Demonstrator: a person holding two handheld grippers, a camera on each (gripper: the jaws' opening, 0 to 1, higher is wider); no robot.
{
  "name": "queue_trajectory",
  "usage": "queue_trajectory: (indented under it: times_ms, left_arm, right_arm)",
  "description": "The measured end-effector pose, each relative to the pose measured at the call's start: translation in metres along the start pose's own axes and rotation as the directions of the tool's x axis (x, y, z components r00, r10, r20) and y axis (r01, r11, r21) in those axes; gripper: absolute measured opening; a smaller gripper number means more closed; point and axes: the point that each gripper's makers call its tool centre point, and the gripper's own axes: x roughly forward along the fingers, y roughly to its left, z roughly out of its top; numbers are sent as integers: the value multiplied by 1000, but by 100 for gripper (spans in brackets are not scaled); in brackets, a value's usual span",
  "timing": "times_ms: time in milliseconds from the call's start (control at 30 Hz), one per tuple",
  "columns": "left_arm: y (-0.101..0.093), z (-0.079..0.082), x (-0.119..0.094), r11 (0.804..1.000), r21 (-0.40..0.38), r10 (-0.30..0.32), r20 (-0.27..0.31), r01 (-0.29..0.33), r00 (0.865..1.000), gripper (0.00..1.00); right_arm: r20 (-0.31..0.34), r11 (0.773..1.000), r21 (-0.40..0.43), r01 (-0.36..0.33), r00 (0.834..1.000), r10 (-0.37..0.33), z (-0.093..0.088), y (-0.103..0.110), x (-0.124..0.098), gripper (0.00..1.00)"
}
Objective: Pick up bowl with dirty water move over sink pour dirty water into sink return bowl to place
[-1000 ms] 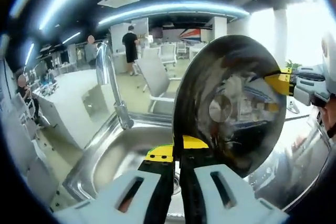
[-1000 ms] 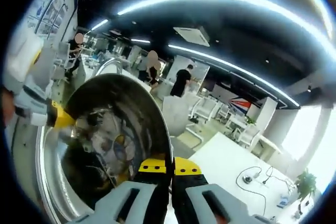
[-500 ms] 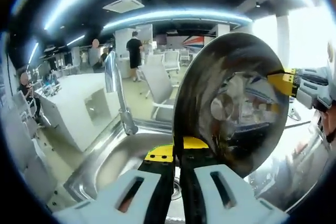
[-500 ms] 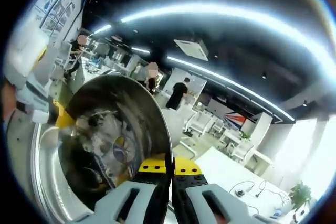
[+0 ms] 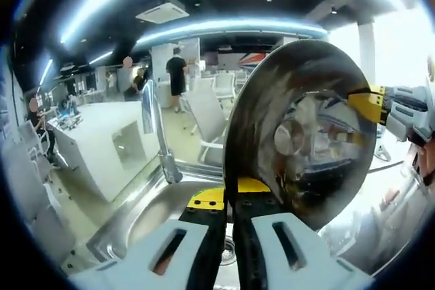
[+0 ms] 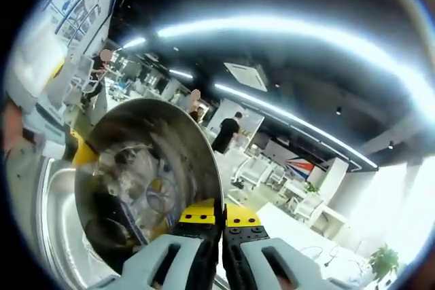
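Note:
A shiny steel bowl is held on its side above the steel sink, its hollow facing the left gripper view's camera. My left gripper is shut on the bowl's near rim. The right gripper's yellow tips pinch the opposite rim. In the right gripper view the same bowl stands tilted on edge, with my right gripper shut on its rim and the left gripper's yellow tip on the far rim. The sink basin lies behind it.
A curved steel faucet rises at the sink's back edge. White counters, office chairs and standing people fill the room behind. A white table with cables lies to the right.
Both views have swung upward a little, showing more ceiling. The bowl stays on edge between the two grippers, with both grips unchanged.

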Motion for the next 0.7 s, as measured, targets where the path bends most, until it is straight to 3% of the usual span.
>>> queue_trajectory:
  times_ms: [500,700]
  left_arm:
    - [6,22,-10,999,-17,38,90,-37,995,0]
    - [11,30,-17,995,-94,42,151,-27,988,0]
  right_arm:
    - [77,999,-6,40,996,-40,21,-9,-5,0]
    - [141,997,-31,72,988,-67,34,-12,-12,0]
